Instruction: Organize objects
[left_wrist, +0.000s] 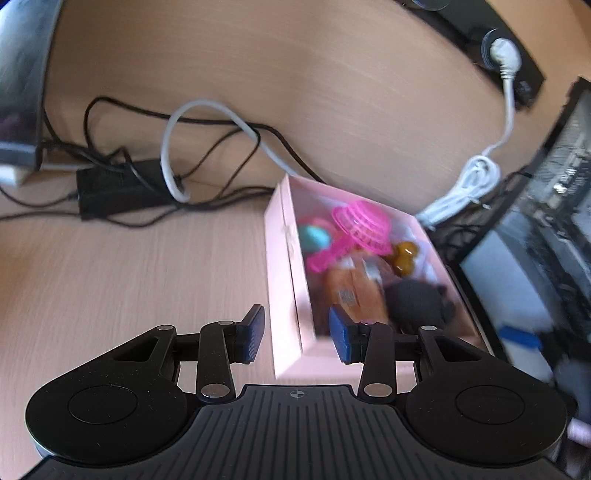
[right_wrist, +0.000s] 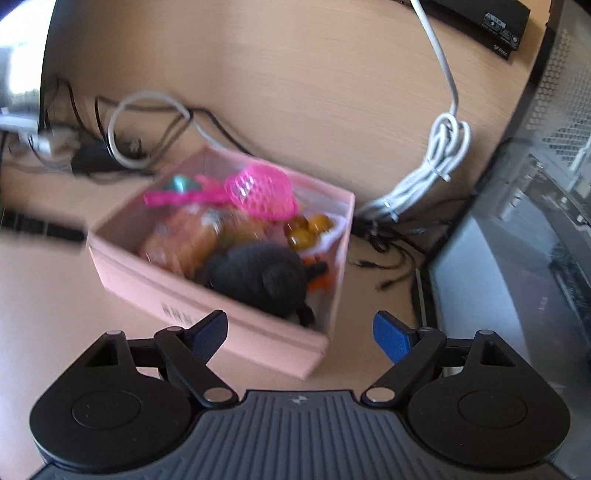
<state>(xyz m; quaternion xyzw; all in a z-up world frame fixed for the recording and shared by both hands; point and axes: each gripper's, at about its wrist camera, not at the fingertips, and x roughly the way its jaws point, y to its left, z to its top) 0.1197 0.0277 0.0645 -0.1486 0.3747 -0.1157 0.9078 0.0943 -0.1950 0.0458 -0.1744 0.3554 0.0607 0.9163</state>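
Evidently the sorting is far along: the pink box (right_wrist: 207, 284) sits on the tabletop (left_wrist: 110, 266) near the back wall, already holding a pink mesh toy (right_wrist: 260, 195), a teal ball (left_wrist: 313, 236), an orange packet (left_wrist: 352, 291), a few amber beads (right_wrist: 306, 229) and a black fuzzy toy (right_wrist: 258, 280). Both tools hang just short of the box with nothing in them. The left tool (left_wrist: 297, 338) is spread apart, its jaws standing on either side of the box's near left wall, though blur makes it hard to tell whether either pad touches the card. The right tool (right_wrist: 301, 338) is released wide, lined up with the box's near right corner and apparently clear of it. My reading is that the step in hand is either closing on the box to shift it or drawing back from a drop; the frames alone do not settle which. If the box is to be moved, the next move calls for a firm pinch on the thin wall and a level lift so the heaped contents stay inside, while avoiding the white cable bundle (right_wrist: 424, 177) and the black leads (left_wrist: 207, 147) close by. As for writing, a dark printed label on the box's front wall and a small code on the orange packet are both too smeared to read.
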